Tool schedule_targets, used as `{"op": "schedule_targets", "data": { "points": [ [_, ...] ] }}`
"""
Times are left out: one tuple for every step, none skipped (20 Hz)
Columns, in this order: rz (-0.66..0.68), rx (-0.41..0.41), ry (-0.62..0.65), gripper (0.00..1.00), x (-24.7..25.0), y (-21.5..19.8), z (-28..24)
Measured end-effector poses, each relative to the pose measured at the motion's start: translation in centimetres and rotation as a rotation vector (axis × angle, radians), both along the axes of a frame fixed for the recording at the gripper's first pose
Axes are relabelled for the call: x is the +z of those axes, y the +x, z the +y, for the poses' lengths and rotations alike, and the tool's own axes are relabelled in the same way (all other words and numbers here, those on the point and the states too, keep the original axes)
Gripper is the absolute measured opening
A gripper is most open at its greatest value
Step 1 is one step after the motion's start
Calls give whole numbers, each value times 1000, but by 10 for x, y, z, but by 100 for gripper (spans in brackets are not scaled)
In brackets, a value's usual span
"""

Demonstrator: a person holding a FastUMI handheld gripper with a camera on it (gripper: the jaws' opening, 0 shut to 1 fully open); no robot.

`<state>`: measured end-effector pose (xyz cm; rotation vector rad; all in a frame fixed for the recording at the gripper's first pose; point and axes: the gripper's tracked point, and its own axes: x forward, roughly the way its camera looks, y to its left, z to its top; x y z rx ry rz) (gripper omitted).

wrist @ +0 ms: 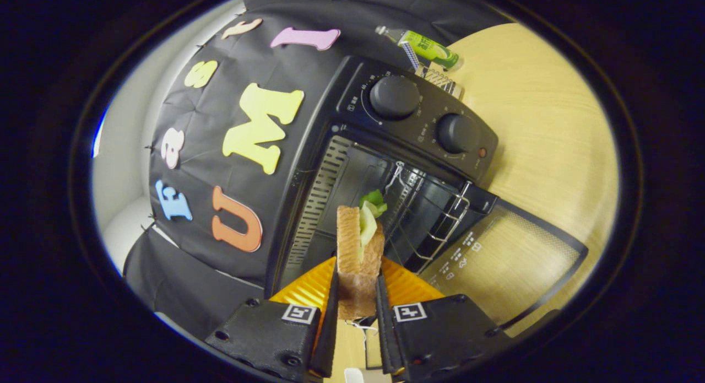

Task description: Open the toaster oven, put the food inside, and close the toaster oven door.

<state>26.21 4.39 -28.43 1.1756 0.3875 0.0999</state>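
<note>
The tongs (358, 308) hold a sandwich (359, 251) on edge, both fingers pressing its toasted bread sides, with green lettuce showing at its top. Just beyond the fingers stands the black toaster oven (385, 168), its glass door (512, 262) folded down open onto the wooden desk (551, 124). The sandwich sits at the mouth of the oven cavity, ahead of the wire rack (435, 217) inside. Two round knobs (394, 96) line the control panel. Past the oven, a green bottle (427, 46) lies on the desk beside a small striped item, well clear of the path.
</note>
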Motion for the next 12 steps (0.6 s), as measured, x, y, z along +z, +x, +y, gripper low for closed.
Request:
{"op": "schedule_targets", "data": {
  "points": [
    [13,-3,6,37,-4,7,1],
    [24,-7,21,37,-6,15,1],
    [38,-1,44,37,-8,22,4],
    [37,-2,69,38,-6,32,8],
    [54,5,87,37,-9,38,12],
    [66,-3,104,38,-10,46,14],
    [72,-11,107,38,-10,52,16],
    [73,-9,87,37,-13,57,18],
    [67,-9,66,38,-15,59,20],
    [58,-30,45,38,-12,62,18],
    [40,-33,24,38,-9,66,19],
    [42,-27,-5,37,-11,64,21]
  ]
}}
